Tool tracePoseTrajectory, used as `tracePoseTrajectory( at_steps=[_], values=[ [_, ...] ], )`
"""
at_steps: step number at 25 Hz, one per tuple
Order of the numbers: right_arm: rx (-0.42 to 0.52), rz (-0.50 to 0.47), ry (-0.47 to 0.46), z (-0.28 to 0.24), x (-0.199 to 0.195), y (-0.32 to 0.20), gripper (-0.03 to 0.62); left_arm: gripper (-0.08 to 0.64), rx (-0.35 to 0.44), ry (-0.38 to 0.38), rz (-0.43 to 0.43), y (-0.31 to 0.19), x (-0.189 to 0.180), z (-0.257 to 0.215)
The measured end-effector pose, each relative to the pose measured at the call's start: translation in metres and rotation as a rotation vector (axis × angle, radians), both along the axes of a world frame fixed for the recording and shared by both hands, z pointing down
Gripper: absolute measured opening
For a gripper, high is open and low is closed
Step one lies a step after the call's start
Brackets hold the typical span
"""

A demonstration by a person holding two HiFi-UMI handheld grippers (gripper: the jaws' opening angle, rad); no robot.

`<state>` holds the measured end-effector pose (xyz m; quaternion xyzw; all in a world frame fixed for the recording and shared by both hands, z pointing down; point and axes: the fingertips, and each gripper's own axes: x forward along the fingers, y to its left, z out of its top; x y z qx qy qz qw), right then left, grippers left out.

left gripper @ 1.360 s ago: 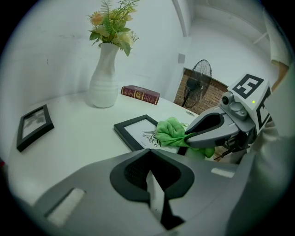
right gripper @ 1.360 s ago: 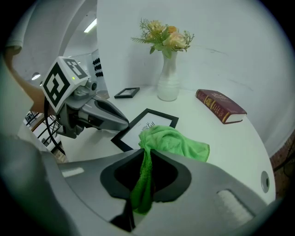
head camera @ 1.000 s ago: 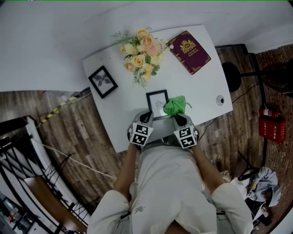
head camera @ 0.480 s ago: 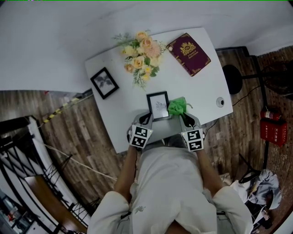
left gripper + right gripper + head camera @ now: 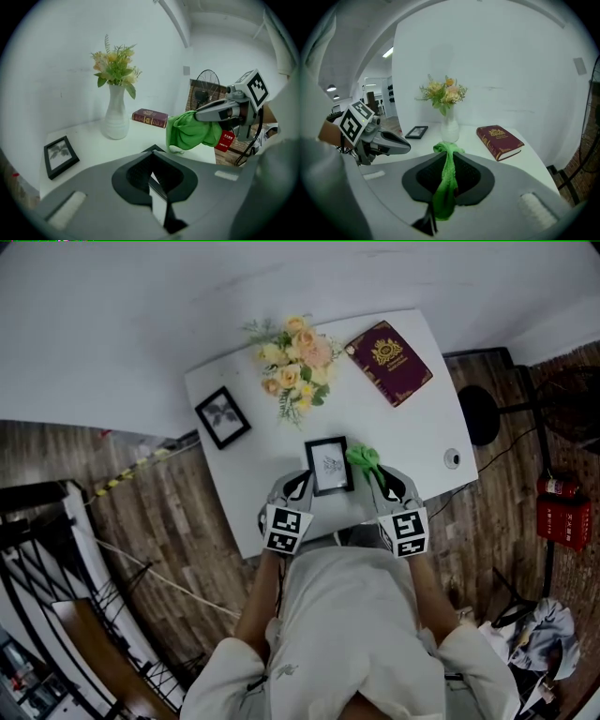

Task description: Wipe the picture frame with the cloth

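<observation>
A white table (image 5: 412,427) is standing against a white wall over wood flooring, carrying a spare black frame (image 5: 222,416) at its left, then a vase of flowers (image 5: 295,362) and a maroon book (image 5: 389,350). Near the front edge the left gripper (image 5: 300,486) is clamping the picture frame (image 5: 329,465) by its near edge, jaws closed on it, probably steadying it for wiping; just right, the right gripper (image 5: 377,482) is pinching the green cloth (image 5: 364,458) in closed jaws, its bunched end sticking forward as a pad; the 2 look near but apart.
</observation>
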<state>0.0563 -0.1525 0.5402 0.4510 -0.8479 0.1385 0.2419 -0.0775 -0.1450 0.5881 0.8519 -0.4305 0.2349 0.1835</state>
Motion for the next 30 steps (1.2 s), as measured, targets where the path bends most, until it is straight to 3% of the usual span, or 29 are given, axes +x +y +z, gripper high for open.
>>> tracePoseTrajectory(
  at_steps=[10, 30],
  values=[
    [0.046, -0.096, -0.005, -0.016, -0.025, -0.004, 0.043, 0.020, 0.133, 0.043, -0.037, -0.005, -0.007, -0.052],
    [0.053, -0.102, -0.020, -0.018, -0.027, -0.012, 0.043, 0.020, 0.144, 0.039, -0.047, -0.010, -0.005, -0.056]
  ],
)
